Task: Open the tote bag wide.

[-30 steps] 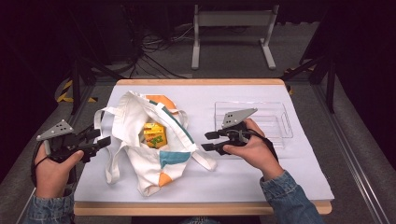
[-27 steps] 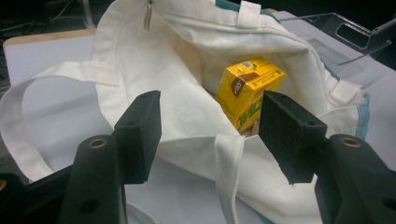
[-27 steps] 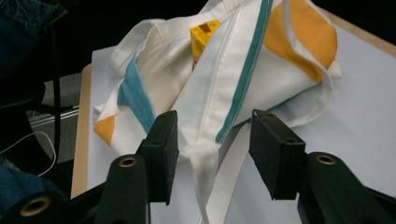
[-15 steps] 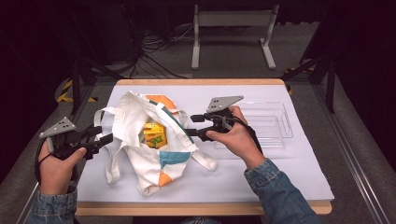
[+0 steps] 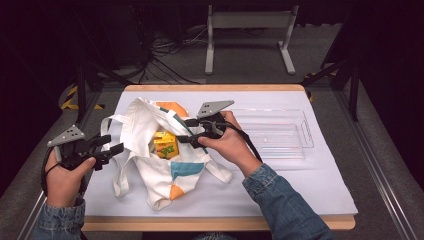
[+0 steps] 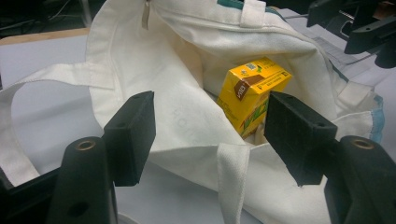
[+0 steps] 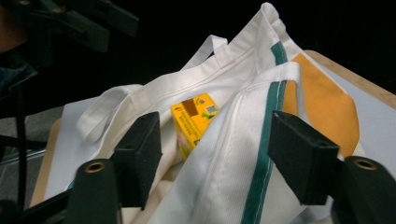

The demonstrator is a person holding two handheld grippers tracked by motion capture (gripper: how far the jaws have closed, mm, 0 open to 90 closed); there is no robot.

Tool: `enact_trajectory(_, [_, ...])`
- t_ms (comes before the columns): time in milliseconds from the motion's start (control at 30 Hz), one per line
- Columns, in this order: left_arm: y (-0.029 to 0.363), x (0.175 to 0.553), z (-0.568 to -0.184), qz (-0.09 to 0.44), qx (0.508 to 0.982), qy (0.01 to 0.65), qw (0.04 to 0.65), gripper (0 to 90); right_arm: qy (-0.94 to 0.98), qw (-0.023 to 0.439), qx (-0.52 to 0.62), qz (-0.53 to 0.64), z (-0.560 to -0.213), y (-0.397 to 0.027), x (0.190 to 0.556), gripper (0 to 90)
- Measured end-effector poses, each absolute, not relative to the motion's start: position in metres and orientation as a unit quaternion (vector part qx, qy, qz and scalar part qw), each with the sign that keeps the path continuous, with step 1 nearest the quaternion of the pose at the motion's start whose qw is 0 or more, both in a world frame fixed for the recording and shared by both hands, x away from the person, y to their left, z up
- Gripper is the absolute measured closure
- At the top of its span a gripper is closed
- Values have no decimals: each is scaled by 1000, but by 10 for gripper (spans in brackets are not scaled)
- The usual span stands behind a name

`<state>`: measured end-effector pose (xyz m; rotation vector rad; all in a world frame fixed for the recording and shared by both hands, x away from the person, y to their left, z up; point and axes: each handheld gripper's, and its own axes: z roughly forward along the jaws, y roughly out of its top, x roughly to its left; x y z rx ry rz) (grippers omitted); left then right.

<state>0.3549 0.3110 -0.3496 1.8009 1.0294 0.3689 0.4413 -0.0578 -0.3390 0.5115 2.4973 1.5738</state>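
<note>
A white tote bag [image 5: 145, 120] with orange and teal patches lies open on the table. A yellow drink carton [image 5: 165, 144] stands inside it. My left gripper [image 5: 114, 145] is at the bag's left side by a handle strap. Its jaws have just been opening and stand open, with the bag's edge [image 6: 187, 116] and carton [image 6: 254, 91] ahead of them and nothing pressed. My right gripper [image 5: 184, 131] hovers over the bag's right rim. Its jaws have also just been opening, and the teal-striped rim [image 7: 224, 163] lies between them untouched, with the carton [image 7: 194, 121] beyond.
A clear plastic tray [image 5: 295, 150] sits on the white mat [image 5: 300, 190] to the right of the bag. A metal stand [image 5: 250, 30] and cables are on the floor beyond the table's far edge.
My right gripper has moved left from beside the tray to over the bag's rim, and its jaws stand wider. The left gripper has stayed put, its jaws slightly wider.
</note>
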Motion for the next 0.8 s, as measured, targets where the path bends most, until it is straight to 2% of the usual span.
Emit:
enact_trajectory(33, [311, 355, -350, 152, 743, 425, 495, 348, 831, 73, 170, 524, -339, -58, 441, 326])
enact_trajectory(100, [310, 356, -351, 152, 743, 426, 494, 345, 829, 83, 180, 523, -340, -49, 446, 264])
enact_trajectory(300, [308, 357, -352, 150, 746, 423, 492, 326, 834, 90, 190, 510, -347, -35, 451, 251])
enact_trajectory(333, [307, 357, -352, 150, 746, 423, 492, 326, 835, 94, 190, 508, -348, -34, 452, 276])
enact_trajectory(400, [307, 357, -353, 150, 746, 423, 492, 326, 840, 108, 189, 497, -349, -34, 454, 388])
enact_trajectory(600, [308, 358, -353, 152, 746, 423, 491, 326, 844, 133, 193, 482, -344, -43, 454, 563])
enact_trajectory(800, [306, 358, -354, 151, 748, 421, 490, 328, 848, 164, 196, 465, -343, -48, 453, 657])
